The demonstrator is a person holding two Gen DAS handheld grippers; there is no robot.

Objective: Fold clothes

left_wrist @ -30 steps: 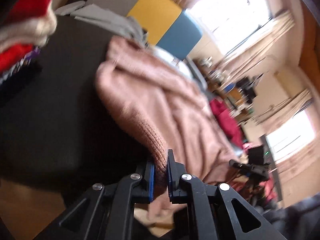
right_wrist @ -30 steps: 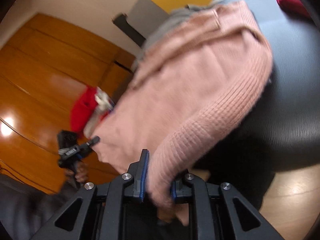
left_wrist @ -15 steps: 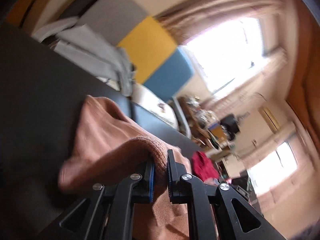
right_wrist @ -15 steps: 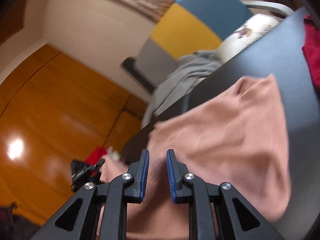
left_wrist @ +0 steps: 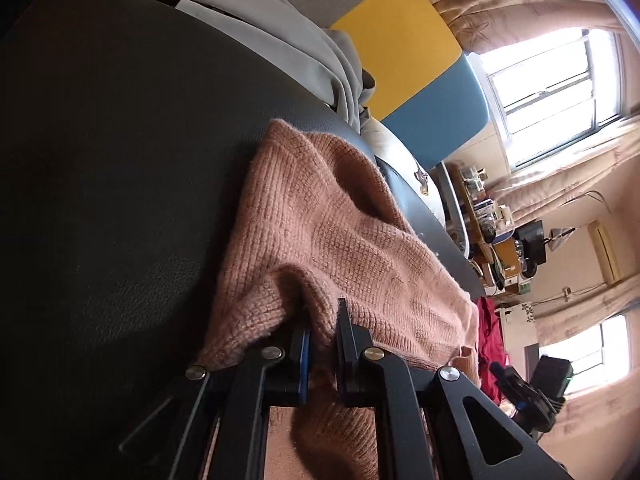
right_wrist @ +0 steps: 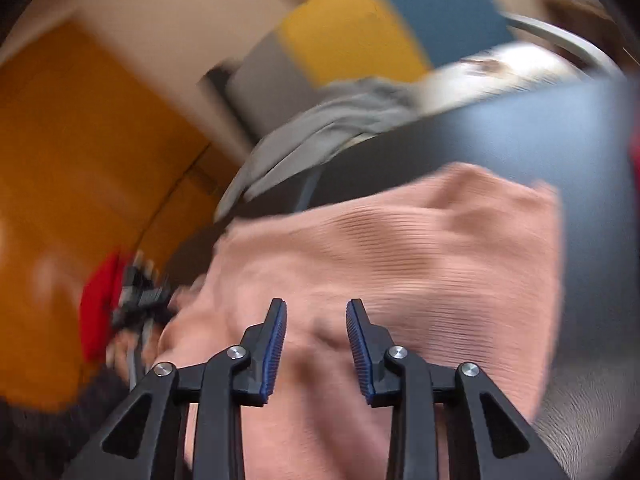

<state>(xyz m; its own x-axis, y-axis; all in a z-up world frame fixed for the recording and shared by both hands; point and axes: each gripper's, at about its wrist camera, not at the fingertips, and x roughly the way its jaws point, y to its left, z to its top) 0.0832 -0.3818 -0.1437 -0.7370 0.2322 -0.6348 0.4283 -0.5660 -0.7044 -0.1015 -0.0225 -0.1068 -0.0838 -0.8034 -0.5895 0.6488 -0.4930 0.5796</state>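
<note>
Pink sweater (left_wrist: 340,240) is laid on the dark table (left_wrist: 100,160), near edge. A fold is pinched tight by the left gripper (left_wrist: 322,344). Right gripper (right_wrist: 316,344), just opened, holds nothing. If the left is pulled w/o release, the laid fold prob. gets dragged askew.

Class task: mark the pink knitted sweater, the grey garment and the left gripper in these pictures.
pink knitted sweater (left_wrist: 344,236): left wrist view, middle of the knit.
grey garment (left_wrist: 280,40): left wrist view, its folds.
left gripper (left_wrist: 322,320): left wrist view, between the fingertips.
</note>
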